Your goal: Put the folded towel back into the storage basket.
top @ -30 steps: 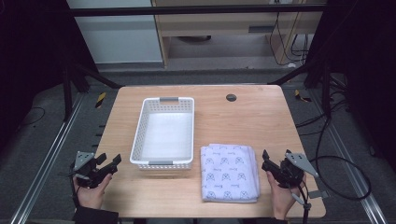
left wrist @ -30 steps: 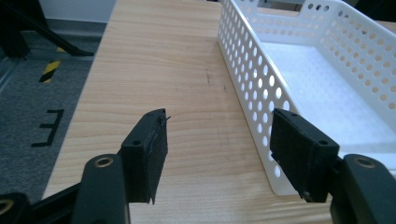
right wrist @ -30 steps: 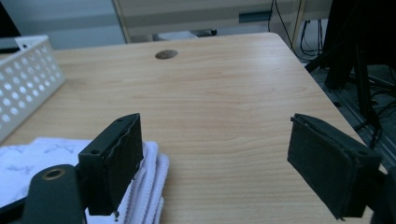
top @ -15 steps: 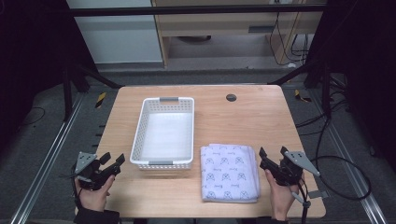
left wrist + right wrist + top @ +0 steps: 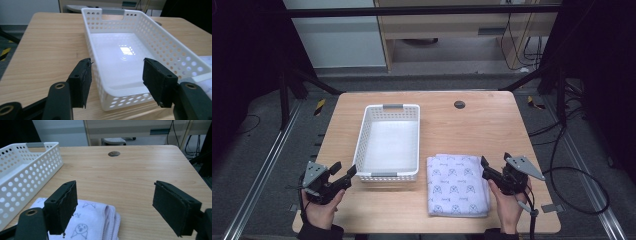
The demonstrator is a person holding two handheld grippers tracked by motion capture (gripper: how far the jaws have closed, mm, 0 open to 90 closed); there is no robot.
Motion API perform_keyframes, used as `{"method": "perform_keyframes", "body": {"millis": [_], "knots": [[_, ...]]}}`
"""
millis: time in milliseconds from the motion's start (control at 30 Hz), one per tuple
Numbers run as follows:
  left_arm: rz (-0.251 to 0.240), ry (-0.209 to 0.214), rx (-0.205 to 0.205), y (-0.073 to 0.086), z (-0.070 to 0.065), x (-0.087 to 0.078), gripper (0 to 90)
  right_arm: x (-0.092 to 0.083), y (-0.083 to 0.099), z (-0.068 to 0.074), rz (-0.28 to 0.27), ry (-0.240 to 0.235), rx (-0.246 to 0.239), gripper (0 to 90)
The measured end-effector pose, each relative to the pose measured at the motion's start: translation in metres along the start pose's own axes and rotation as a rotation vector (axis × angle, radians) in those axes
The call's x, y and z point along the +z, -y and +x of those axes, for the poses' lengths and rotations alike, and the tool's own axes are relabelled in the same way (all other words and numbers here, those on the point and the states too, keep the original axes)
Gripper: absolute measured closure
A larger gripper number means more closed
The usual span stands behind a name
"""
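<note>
1. High view: the wooden desk (image 5: pixel 492 130) carries everything.
2. A white perforated basket (image 5: pixel 388 142) sits left of centre, nothing inside it.
3. A folded patterned towel (image 5: pixel 458 184) lies just right of the basket's near end.
4. Left tongs (image 5: pixel 343 174) gape beside the basket's near corner.
5. Right tongs (image 5: pixel 484 168) gape at the towel's right edge.

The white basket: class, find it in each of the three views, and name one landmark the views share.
High view: white basket left of table centre.
Left gripper view: middle, its near end between the open claw's jaws.
Right gripper view: left edge.
Shared landmark: its grey handle at the far end.
</note>
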State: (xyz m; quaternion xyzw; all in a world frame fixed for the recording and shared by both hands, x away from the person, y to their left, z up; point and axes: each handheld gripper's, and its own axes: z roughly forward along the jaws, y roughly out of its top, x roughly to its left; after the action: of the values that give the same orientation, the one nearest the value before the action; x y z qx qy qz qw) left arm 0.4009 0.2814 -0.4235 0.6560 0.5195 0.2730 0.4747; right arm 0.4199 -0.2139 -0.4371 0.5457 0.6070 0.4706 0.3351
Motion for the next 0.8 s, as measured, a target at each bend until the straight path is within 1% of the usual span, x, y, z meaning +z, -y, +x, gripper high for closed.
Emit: {"method": "perform_keyframes", "body": {"millis": [100,200,300,333,433,600,667,800], "knots": [[0.003,0.023,0.01,-0.002,-0.009,0.003,39.8,0.001,-0.006,0.002,0.013,-0.012,-0.002,19.6],[0.005,0.045,0.02,-0.004,-0.02,0.006,39.9,0.001,-0.012,0.002,0.016,-0.026,-0.015,19.2],[0.005,0.059,0.045,-0.009,-0.031,0.008,40.0,-0.001,-0.017,0.002,0.01,-0.04,-0.01,19.0],[0.005,0.061,0.052,-0.01,-0.034,0.008,40.0,-0.001,-0.019,0.001,0.014,-0.05,-0.011,18.9],[0.003,0.073,0.079,-0.015,-0.047,0.01,40.0,0.0,-0.023,-0.001,0.03,-0.06,-0.02,18.7],[0.0,0.109,0.08,-0.025,-0.063,0.016,40.2,0.002,-0.029,-0.005,0.052,-0.074,-0.012,18.8],[-0.003,0.12,0.077,-0.029,-0.071,0.02,40.3,0.004,-0.03,-0.006,0.06,-0.077,-0.014,18.9],[-0.005,0.147,0.084,-0.035,-0.089,0.029,40.7,0.008,-0.032,-0.006,0.068,-0.083,-0.018,19.4]]}}
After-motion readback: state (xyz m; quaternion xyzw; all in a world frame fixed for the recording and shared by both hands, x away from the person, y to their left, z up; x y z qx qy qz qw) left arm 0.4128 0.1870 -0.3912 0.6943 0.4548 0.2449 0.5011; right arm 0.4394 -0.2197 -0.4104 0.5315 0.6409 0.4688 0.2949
